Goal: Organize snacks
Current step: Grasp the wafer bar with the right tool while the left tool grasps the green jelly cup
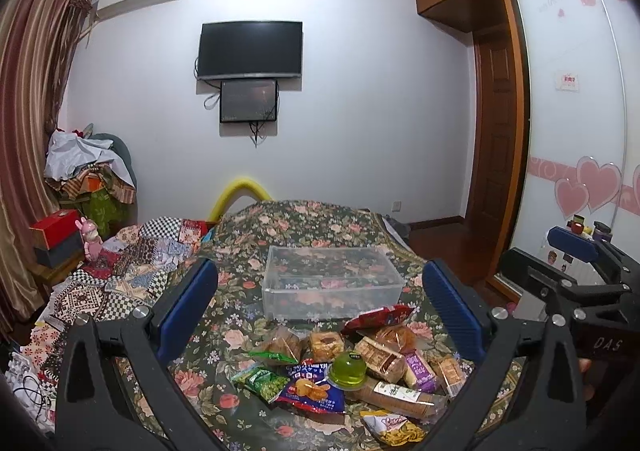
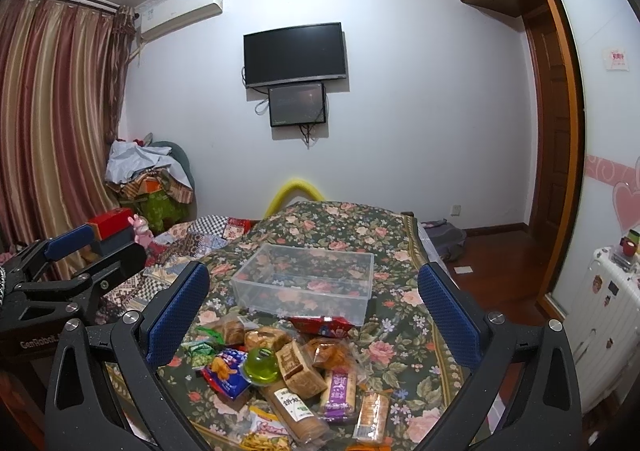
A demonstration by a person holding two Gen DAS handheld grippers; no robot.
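Floral bedspread (image 1: pixel 280 235) fills both views, and I see the snack pile (image 1: pixel 352 367) low in frame between my spread, empty left gripper (image 1: pixel 320 315) and right gripper (image 2: pixel 314 315), the clear box (image 1: pixel 332 283) just beyond, centre frame, long axis crosswise.

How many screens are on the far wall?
2. A large dark TV hangs mid-wall; a smaller screen hangs directly below it, touching its lower edge. Both appear off.
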